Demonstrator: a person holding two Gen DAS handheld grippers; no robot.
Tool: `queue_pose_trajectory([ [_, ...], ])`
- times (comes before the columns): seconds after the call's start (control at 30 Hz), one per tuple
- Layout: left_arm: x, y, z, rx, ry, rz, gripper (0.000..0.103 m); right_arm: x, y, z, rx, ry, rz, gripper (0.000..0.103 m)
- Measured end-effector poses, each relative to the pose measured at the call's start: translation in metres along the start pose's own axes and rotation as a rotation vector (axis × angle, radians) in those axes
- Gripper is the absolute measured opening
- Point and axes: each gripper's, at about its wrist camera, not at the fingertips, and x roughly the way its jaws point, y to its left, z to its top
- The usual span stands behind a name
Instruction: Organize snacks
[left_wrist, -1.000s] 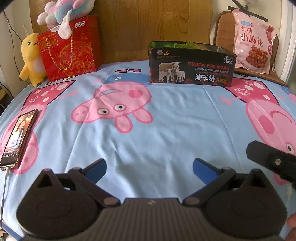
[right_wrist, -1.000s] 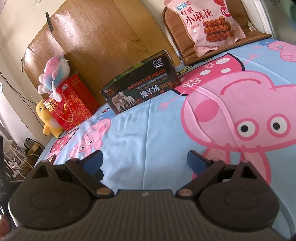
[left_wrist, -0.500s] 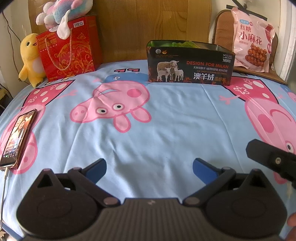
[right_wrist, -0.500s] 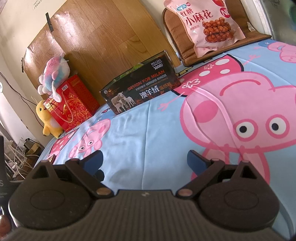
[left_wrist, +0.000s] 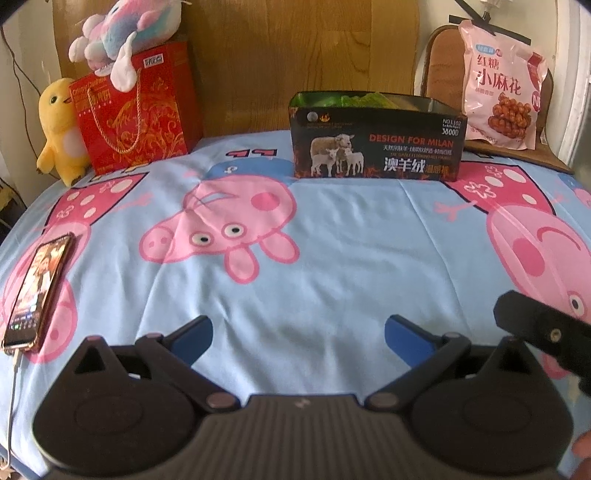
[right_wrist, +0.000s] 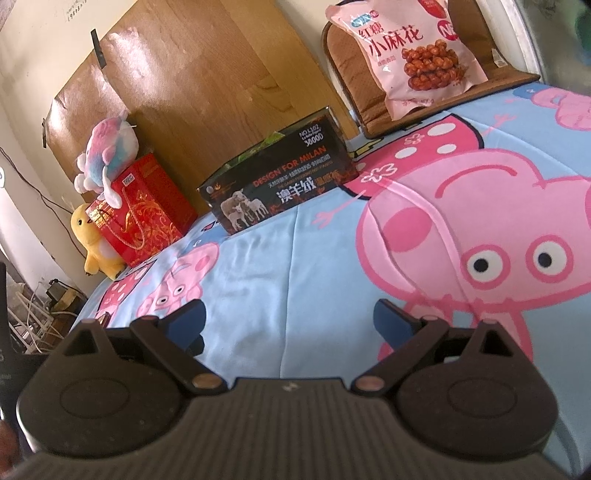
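Both grippers are held low over the bed (left_wrist: 332, 258), well short of the box (left_wrist: 376, 146). The left gripper (left_wrist: 298, 338) is seen with its blue fingers (left_wrist: 194, 338) spread wide and nothing between them; the right gripper (right_wrist: 289, 325) is likewise spread wide and empty. The snack bag (left_wrist: 500, 101) is propped on a chair (left_wrist: 437, 66) right of the box. A phone (left_wrist: 37, 291) is laid far left of the box.
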Motion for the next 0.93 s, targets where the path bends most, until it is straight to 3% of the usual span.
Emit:
queue_pose_trajectory([
  [0.53, 0.007, -0.013, 0.033, 0.019, -0.012, -0.015, 0.103, -0.003, -0.009, 0.007, 0.015, -0.030, -0.017, 0.099],
  [0.8, 0.019, -0.023, 0.051, 0.042, -0.013, -0.060, 0.103, -0.003, -0.017, 0.012, 0.030, -0.043, -0.031, 0.099],
  [0.93, 0.021, -0.026, 0.060, 0.055, -0.056, -0.053, 0.103, -0.004, -0.021, 0.016, 0.021, -0.059, -0.044, 0.099],
])
